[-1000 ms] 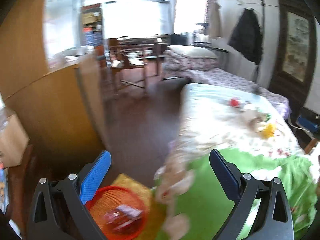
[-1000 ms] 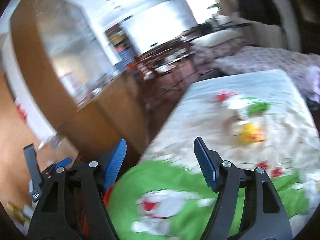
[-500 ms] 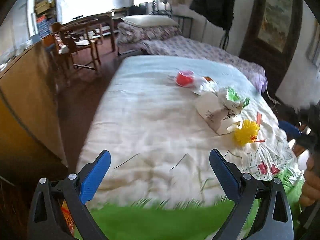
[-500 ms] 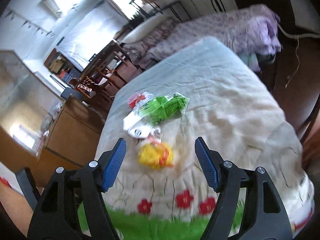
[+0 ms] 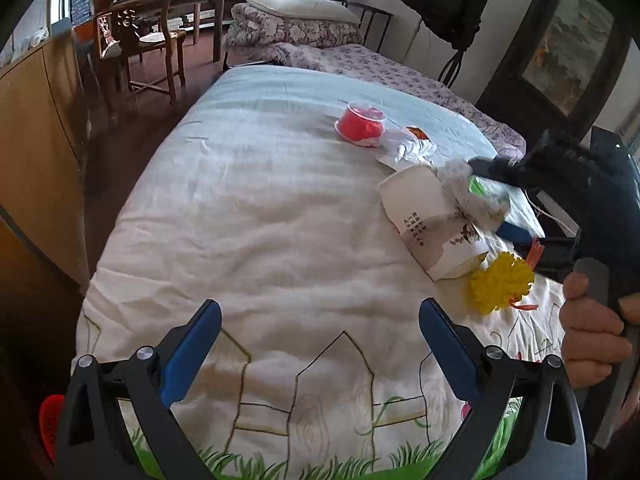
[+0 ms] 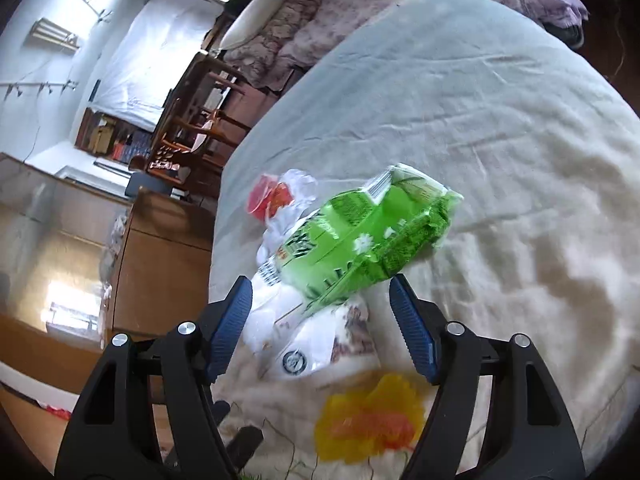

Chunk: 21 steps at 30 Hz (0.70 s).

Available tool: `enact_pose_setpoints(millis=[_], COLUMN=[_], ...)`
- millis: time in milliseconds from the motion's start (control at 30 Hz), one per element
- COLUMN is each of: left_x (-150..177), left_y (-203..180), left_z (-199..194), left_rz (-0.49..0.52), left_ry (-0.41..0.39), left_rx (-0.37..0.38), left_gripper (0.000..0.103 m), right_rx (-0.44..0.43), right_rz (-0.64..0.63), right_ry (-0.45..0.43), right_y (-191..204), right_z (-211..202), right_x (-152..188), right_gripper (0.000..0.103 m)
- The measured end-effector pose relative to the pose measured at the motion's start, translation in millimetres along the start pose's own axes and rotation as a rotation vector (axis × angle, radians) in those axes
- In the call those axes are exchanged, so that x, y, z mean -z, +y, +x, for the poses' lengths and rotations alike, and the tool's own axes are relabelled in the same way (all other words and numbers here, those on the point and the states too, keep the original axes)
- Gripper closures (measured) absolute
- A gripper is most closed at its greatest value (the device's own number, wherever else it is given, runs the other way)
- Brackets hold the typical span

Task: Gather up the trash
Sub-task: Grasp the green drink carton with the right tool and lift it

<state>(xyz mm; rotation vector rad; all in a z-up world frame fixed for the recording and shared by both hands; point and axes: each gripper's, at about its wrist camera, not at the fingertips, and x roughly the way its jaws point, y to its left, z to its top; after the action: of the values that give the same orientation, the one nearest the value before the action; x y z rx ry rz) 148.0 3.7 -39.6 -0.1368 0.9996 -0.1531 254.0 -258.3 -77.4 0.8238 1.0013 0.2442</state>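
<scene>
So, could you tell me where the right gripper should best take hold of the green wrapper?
Probably the green wrapper at its near, lower end, approached straight ahead: it lies propped on the white carton, already between the open right gripper fingers, and looks thin and crushable.

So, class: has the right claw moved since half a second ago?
Yes. The right claw has closed in on the green plastic packet lying on the white quilt.

Bed (image 5: 256, 208) — red cup (image 5: 359, 124), paper bag (image 5: 430, 222), yellow wrapper (image 5: 500, 286).
</scene>
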Motion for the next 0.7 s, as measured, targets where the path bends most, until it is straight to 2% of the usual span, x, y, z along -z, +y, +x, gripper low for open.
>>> enact_pose_setpoints(millis=[67,133,233,400,500,533,700], left_x=[-0.6,-2.6,-10.6,-33.7,-47.3,-52.5,-67.4], left_y=[-5.6,-12.7,-26.0,-56.9,-75.1,-81.3,-94.1], left_z=[2.0,3.3,4.5,22.4,37.0,43.3,79.4], left_rz=[0.015,0.039,0.077,0.119,0.139,0.146,0.159], left_ry=[0.008,0.005,-0.02,-0.035,-0.025,-0.018,0.04], left_rx=[0.007,0.014,0.012,0.027,0.048,0.045,0.018], left_gripper=[0.006,0.006,0.006,0.006,0.006,0.006,0.006], right_rx=[-0.012,-0.006,0.089,0.181,0.182,0.178,0.169], right_rz=[0.0,0.002,-0.035,-0.043,-0.01,0.001,0.04], right_ry=[-0.038,-0.083,-0.153,-0.164,-0.183,-0.187,-0.204], right_y=[-3.7,-5.8,-8.4,-13.9,-25.6,-29.9,-40.0], right_z=[-10.8,-23.4,-41.6,-51.0,-62.6,-64.2,-68.7], right_x=[-2.3,-2.8,-2.5,-7.4,-12.3,-13.3,-17.7], right_gripper=[0.097,0.098,0.098,0.09,0.072,0.062,0.059])
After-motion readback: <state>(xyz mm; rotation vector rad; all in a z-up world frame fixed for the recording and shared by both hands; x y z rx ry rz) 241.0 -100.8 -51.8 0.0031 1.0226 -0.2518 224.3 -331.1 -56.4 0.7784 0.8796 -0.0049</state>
